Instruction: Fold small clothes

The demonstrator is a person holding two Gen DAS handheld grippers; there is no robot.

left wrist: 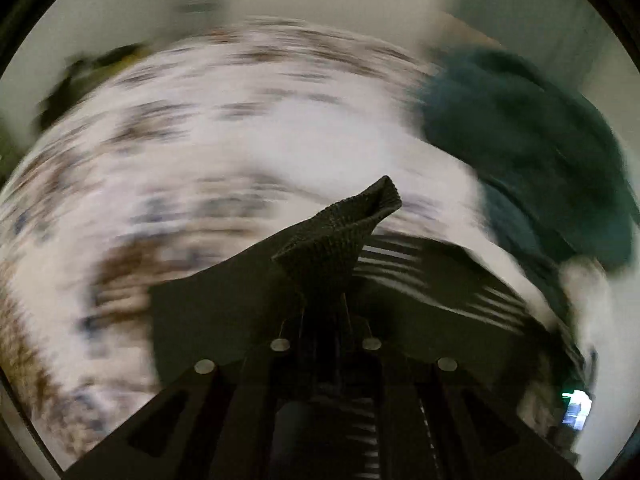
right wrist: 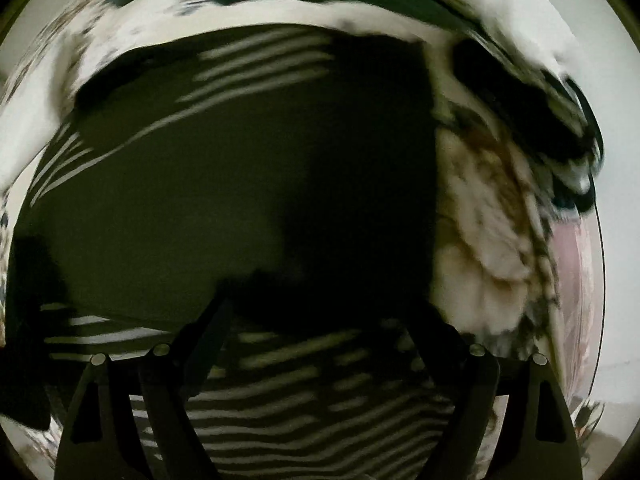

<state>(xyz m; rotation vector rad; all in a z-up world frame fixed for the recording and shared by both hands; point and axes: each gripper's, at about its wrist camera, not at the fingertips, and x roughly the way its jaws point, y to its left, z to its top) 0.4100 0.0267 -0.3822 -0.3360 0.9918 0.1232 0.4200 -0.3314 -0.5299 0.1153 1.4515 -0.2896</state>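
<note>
No text, label or number can be read in either view.

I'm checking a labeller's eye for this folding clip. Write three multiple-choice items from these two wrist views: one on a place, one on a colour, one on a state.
1. In the left wrist view, where does the teal garment lie?
A. upper right
B. lower left
C. dead centre

2. What pattern has the dark garment under the right gripper?
A. red dots
B. pale stripes
C. yellow checks

3. How does the left gripper stand?
A. wide open, nothing in it
B. out of view
C. shut on a bit of dark ribbed cloth

Key: 1 A, the teal mass fills the upper right; 2 B, pale stripes cross the dark fabric; 3 C, ribbed cloth sticks up from the closed fingers.
</note>
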